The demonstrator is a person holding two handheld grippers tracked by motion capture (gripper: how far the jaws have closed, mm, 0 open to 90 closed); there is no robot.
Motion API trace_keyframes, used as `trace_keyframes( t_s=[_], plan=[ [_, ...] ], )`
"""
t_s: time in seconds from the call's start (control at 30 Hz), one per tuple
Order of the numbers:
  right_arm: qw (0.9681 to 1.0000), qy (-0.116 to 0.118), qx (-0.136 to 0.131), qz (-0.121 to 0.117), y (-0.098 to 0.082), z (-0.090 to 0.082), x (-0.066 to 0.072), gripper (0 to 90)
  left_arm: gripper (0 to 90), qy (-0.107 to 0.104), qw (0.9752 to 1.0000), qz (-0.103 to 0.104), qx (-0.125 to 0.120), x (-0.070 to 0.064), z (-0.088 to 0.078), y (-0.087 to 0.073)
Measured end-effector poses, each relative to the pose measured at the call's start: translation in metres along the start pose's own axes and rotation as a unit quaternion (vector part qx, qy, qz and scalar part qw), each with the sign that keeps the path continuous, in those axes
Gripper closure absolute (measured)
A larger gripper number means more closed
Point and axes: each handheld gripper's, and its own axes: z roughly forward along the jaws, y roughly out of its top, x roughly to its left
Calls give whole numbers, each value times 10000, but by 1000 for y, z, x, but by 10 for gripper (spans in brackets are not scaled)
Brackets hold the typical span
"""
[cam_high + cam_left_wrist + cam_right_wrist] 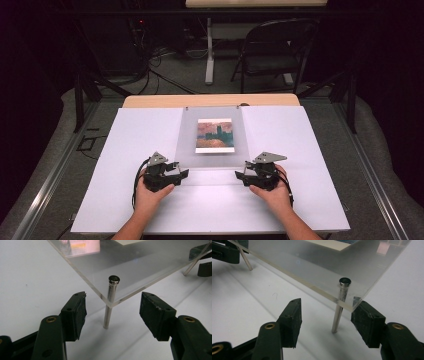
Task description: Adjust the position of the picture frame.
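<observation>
The raised clear acrylic sheet (212,145) on thin metal corner posts (109,303) blocks the table's middle, while bare white board (310,165) lies open either side.

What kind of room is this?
Probably a lab or workshop set up for recording. A white-covered table holds a clear plastic sheet over a picture, and behind it are tangled cables and a folding chair in the dark.
</observation>
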Motion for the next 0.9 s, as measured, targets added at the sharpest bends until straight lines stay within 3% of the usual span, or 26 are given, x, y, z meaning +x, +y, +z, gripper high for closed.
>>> trace_keyframes(
  t_s=[0.33, 0.43, 0.5, 0.67, 0.83, 0.9],
  plan=[
    [10000, 0, 21, -44, 0, -4, 3, 404, 390, -48, 10000, 17, 42, -3, -7, -2],
    [9998, -101, 64, -131, 0, -10, 8, 403, 391, -88, 10000, 22, 25, -6, -12, -5],
    [9994, -173, 88, -270, 0, -14, 12, 404, 386, -102, 9999, 77, 9, -8, -16, -6],
    [9994, -125, 73, -313, -4, -28, 18, 405, 369, -93, 9997, 211, 58, -13, -25, -11],
    [9987, -213, 70, -455, -9, -42, 18, 403, 368, 46, 9993, 380, -33, -15, -35, -13],
    [9990, -201, 44, -403, -11, -47, 16, 401, 367, 129, 9989, 459, -47, -14, -38, -14]
  ],
)
